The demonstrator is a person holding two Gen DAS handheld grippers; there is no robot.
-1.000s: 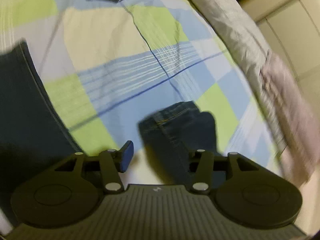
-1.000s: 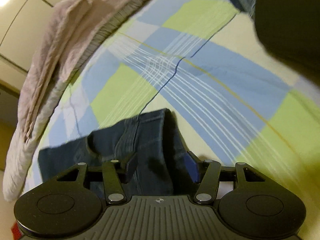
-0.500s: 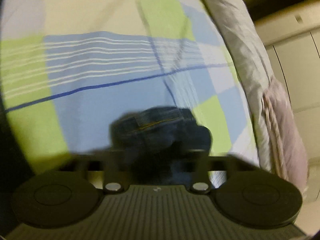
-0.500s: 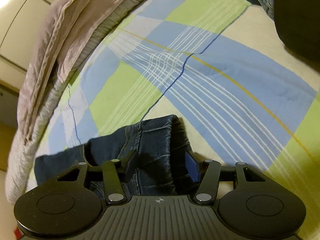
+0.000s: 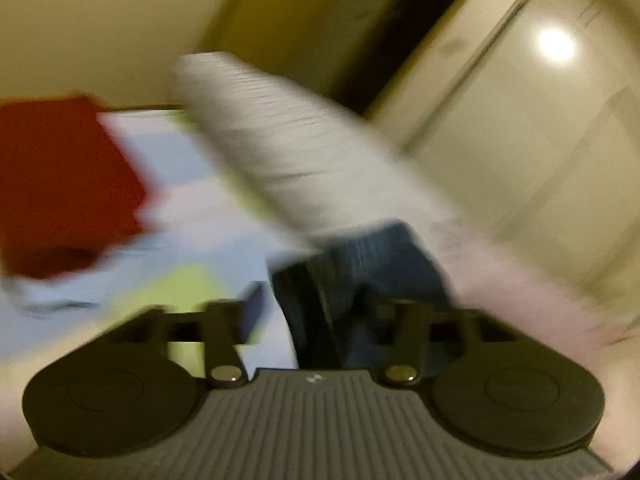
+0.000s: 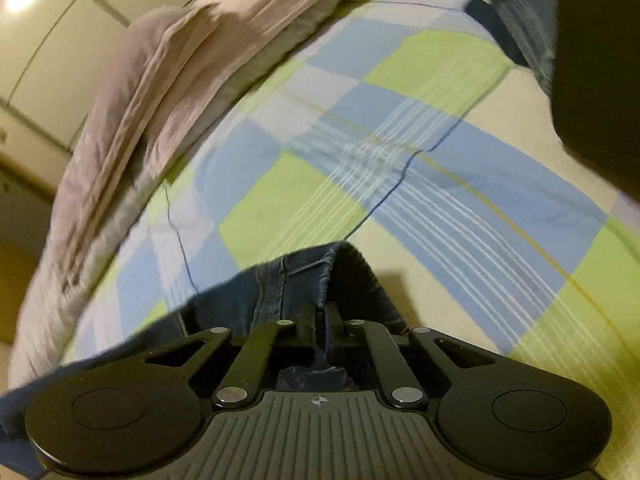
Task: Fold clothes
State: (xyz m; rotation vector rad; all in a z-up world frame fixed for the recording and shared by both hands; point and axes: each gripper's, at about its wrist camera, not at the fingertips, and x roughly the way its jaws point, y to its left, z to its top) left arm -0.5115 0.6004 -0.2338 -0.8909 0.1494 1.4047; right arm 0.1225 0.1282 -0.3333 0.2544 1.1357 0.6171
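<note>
The right gripper (image 6: 318,320) has its fingers pinched together on a fold of the dark blue jeans (image 6: 296,280), the denim bunched up between them and trailing off to the left across the checked bedspread (image 6: 400,184). Half a second ago those fingers stood apart with the cloth lying loose between them; now they have closed on it. The left gripper (image 5: 316,312) has its fingers spread wide, with another part of the jeans (image 5: 372,268) hanging between them, closer to the right-hand finger; the blur is too heavy to say whether cloth and finger touch. That view has swung up since the earlier frame: it now takes in a red garment (image 5: 60,184) on the bed, the grey rolled quilt (image 5: 304,160) and the cream wardrobe doors (image 5: 540,128).
</note>
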